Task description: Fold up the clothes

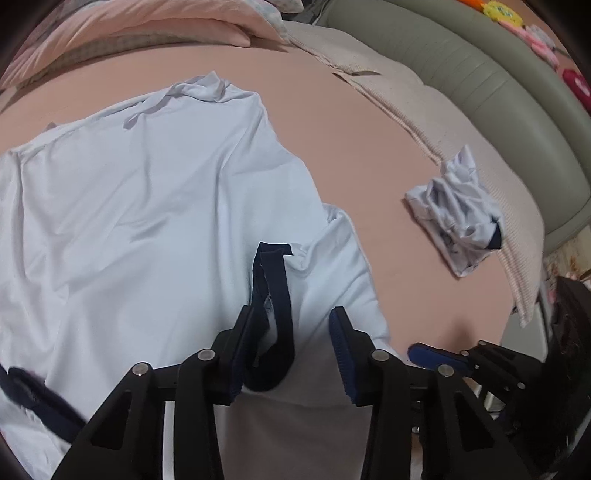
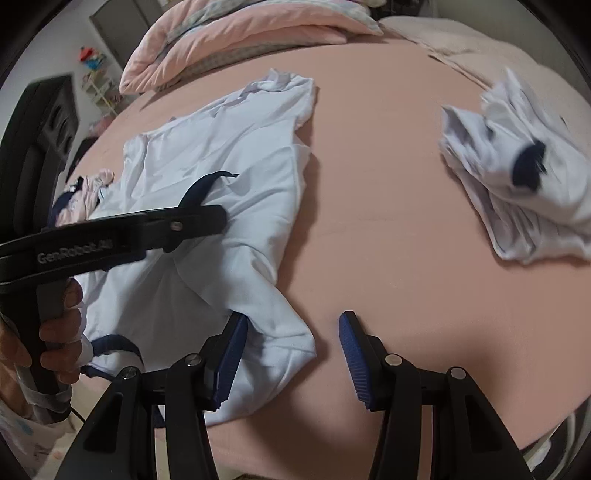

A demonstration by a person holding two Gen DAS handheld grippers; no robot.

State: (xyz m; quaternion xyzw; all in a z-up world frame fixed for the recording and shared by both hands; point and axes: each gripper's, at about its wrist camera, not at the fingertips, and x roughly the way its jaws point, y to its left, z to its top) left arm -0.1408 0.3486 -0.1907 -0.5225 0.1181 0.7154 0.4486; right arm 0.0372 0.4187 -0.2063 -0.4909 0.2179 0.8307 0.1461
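Note:
A white shirt [image 1: 147, 203] [image 2: 221, 166] with navy trim [image 1: 277, 295] [image 2: 207, 184] lies spread on the pink bed sheet [image 1: 332, 147] [image 2: 388, 240]. My left gripper [image 1: 295, 350] [image 2: 221, 219] hovers over the shirt's near edge. A navy band loops up between its fingers and rests against the left pad [image 1: 240, 354], while the right pad stands apart from it. My right gripper [image 2: 293, 354] is open low over the sheet, with the shirt's sleeve corner [image 2: 288, 339] lying beside its left pad. A hand [image 2: 62, 332] holds the left gripper's handle.
A crumpled white garment [image 1: 454, 218] [image 2: 517, 184] with a navy patch lies to the right on the sheet. A pink duvet [image 1: 147, 26] [image 2: 240, 33] is bunched at the far end. A beige blanket [image 1: 424, 103] and a green padded headboard [image 1: 480, 74] run along the right.

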